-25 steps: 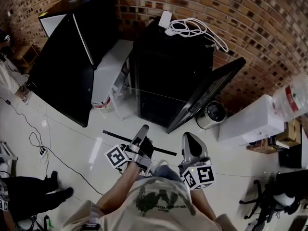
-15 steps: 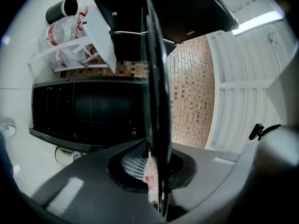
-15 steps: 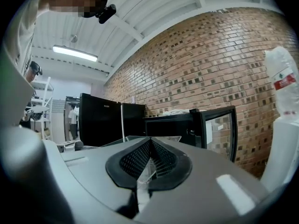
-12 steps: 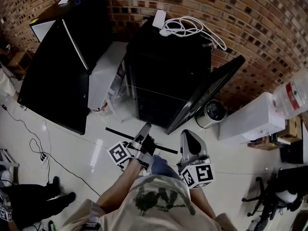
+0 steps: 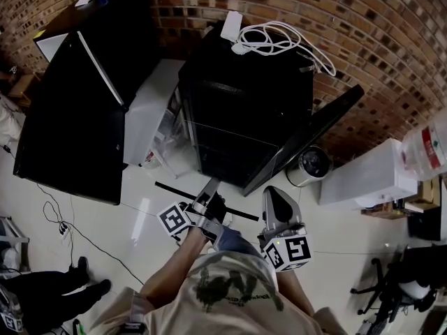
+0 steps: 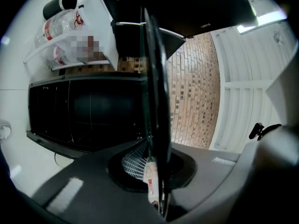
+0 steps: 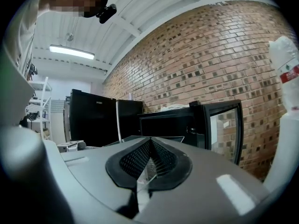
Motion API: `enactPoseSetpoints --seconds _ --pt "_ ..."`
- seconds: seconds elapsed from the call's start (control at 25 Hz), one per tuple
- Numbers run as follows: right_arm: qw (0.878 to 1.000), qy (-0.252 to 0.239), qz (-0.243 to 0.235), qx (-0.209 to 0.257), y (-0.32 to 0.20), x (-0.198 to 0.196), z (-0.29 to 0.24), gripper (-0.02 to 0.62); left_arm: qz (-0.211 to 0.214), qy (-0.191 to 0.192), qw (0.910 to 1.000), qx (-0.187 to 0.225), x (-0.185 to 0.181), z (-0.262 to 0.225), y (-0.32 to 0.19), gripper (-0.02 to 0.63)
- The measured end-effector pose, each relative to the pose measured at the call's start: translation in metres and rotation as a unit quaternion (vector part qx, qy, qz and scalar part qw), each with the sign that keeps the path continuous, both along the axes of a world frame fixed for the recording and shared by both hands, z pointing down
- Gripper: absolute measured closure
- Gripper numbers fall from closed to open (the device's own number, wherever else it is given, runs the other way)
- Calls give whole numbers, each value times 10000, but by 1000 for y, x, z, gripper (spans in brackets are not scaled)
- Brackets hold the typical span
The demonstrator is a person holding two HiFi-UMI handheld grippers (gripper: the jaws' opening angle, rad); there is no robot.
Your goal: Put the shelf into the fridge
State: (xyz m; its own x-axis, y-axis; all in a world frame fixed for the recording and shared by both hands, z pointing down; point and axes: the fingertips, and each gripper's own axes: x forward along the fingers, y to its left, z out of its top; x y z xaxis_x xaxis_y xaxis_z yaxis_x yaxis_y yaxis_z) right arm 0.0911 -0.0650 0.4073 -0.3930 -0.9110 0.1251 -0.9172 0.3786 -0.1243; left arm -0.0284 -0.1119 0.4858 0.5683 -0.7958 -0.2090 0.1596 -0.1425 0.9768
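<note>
The shelf is a clear glass pane with a black front bar [image 5: 172, 190]. I hold it between both grippers, low in front of the small black fridge [image 5: 244, 110], whose door [image 5: 307, 142] stands open to the right. My left gripper [image 5: 211, 189] is shut on the shelf's black edge [image 6: 152, 78], which runs upright through the left gripper view. My right gripper [image 5: 274, 196] is shut on the thin glass edge [image 7: 145, 174]. The open fridge [image 7: 168, 122] lies straight ahead in the right gripper view.
White cables and a plug block [image 5: 276, 39] lie on the small fridge. A tall black fridge [image 5: 70, 117] with its door open stands left, with bottles in a white door rack [image 5: 150, 114]. On the floor are a round canister [image 5: 312, 163], a white box [image 5: 367, 176] and a cable [image 5: 63, 222].
Both grippers and the shelf have come closer to the small fridge. Both grips look unchanged.
</note>
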Motion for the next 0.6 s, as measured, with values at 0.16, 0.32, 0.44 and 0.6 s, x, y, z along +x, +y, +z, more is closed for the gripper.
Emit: enactPoseSetpoints --seconds 0.16,0.32,0.44,0.6 --pt "10000 78 3 -40 -17 3 3 595 47 -57 10000 -58 8 11 -18 588" --pt "9999 145 -3 -65 -32 5 6 595 81 -27 9999 -98 15 20 -35 588" --pt "9998 155 -13 -101 -41 9 9 595 117 -3 9998 -153 21 26 -45 588" --pt "9998 168 -15 -128 -49 13 13 595 166 -29 9997 -169 28 33 -55 588"
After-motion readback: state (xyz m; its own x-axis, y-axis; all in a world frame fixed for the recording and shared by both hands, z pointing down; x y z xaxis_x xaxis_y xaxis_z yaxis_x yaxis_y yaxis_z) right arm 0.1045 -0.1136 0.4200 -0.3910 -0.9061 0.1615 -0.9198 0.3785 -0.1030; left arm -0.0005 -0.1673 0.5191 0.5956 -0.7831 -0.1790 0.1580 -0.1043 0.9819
